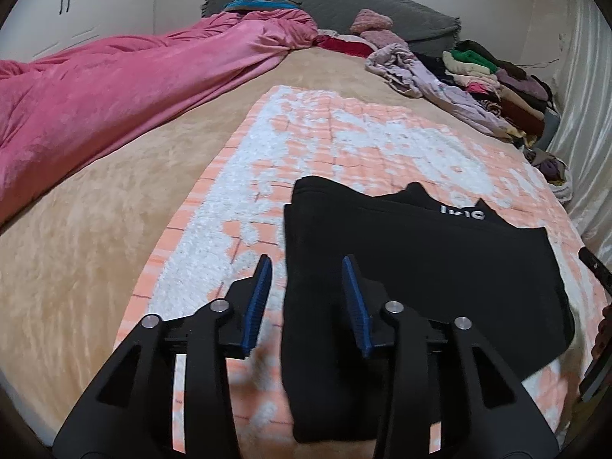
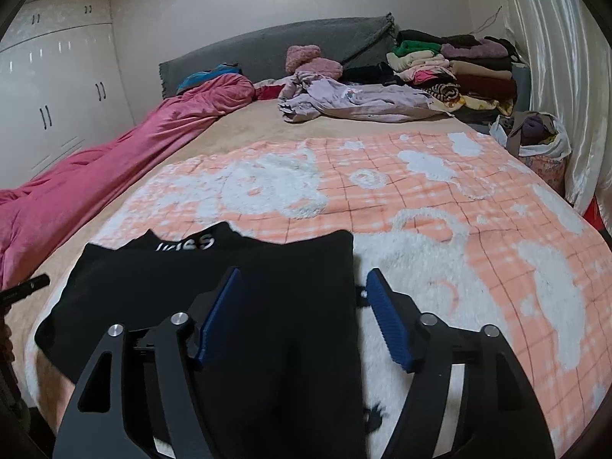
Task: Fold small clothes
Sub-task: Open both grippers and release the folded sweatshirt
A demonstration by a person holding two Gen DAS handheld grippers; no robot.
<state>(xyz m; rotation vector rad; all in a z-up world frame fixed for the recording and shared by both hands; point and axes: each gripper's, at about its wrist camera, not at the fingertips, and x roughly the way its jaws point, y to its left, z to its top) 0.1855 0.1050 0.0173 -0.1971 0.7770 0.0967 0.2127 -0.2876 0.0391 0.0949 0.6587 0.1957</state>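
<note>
Left wrist view: left gripper, jaws wide apart and holding nothing, straddles the left edge of the black garment lying flat on the peach-and-white blanket. Right gripper, jaws equally wide and holding nothing, straddles its right edge.

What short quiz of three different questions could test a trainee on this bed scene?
1. True or false: the left hand-held gripper is shut on the black garment.
2. The black garment lies on which cover? A) pink duvet B) orange and white blanket C) grey headboard cover
3. Fill in: the right hand-held gripper is ____.

Key:
1. False; it is open.
2. B, the orange and white blanket.
3. Open.
</note>
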